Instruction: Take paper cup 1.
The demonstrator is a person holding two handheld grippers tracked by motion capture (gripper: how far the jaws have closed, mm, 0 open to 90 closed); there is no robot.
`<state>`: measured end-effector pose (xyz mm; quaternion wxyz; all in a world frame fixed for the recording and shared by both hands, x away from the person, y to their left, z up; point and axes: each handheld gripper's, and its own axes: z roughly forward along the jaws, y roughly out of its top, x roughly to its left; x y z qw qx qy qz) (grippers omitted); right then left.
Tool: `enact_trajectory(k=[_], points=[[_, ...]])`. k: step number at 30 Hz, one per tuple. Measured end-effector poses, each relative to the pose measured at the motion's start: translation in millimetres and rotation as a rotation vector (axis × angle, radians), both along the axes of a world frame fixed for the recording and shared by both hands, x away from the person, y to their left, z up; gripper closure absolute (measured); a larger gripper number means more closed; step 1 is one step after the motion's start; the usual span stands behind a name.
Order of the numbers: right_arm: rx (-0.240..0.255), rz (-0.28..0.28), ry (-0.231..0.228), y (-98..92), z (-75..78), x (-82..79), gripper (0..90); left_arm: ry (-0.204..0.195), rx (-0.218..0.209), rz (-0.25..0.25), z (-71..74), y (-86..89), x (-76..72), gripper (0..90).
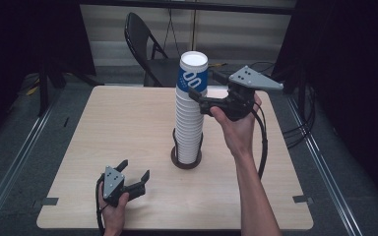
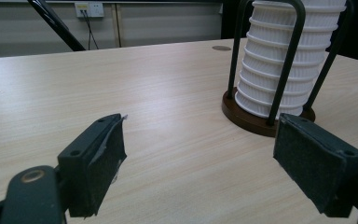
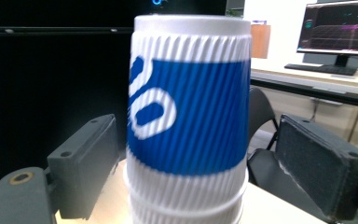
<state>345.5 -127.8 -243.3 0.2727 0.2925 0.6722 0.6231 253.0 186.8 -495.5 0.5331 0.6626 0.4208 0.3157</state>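
Observation:
A tall stack of white ribbed paper cups (image 1: 188, 128) stands upside down in a dark wire holder with a round brown base (image 1: 186, 163) near the middle of the table. The top cup (image 1: 193, 73) has a blue band with white print. My right gripper (image 1: 204, 84) is raised to that cup, one jaw on each side. In the right gripper view the cup (image 3: 189, 116) sits between the pads with a gap on both sides, and the gripper (image 3: 189, 172) is open. My left gripper (image 1: 135, 169) rests low at the front left, open and empty (image 2: 198, 154), facing the stack (image 2: 284, 60).
The light wooden table (image 1: 128, 123) has bare room left of the holder and along its front. A black folding chair (image 1: 142, 44) stands behind the far edge. Metal rails run along both sides of the floor. A lit monitor (image 3: 340, 28) stands on a desk in the background.

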Motion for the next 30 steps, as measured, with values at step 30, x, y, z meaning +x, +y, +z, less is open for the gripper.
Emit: enact_trajectory(k=[30], points=[[-0.022,0.041,0.014,21.2,0.0,20.7,17.4,-0.022,-0.007,0.004,-0.4,0.7,-2.4,17.9]])
